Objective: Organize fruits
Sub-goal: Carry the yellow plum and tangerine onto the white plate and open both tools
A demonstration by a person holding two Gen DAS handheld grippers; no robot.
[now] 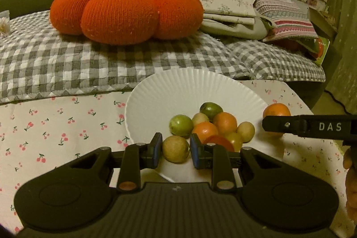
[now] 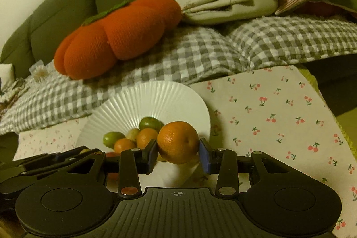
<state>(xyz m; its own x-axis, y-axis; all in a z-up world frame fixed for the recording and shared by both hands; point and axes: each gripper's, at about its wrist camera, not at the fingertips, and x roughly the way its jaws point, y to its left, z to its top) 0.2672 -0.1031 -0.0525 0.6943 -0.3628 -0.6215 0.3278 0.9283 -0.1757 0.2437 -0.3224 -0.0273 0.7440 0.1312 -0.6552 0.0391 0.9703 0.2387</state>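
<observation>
Left wrist view: left gripper (image 1: 175, 150) pinches a yellow-green fruit (image 1: 175, 148) at lower centre, over the white plate (image 1: 156, 90).

Right wrist view: right gripper (image 2: 178, 148) apparently pinches an orange (image 2: 177, 142) by the plate's right edge; both fruits seem bound for the pile, calling for lowering and release.

One white plate (image 1: 156, 90); three oranges (image 1: 225, 122); six green-yellow fruits (image 1: 180, 125); one red piece (image 1: 219, 141); two grippers (image 1: 175, 150); one pumpkin cushion (image 1: 125, 12).

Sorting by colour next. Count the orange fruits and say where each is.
3: two on the white plate, at and; one between the right gripper fingers, beside the plate. The pile may hide more.
</observation>
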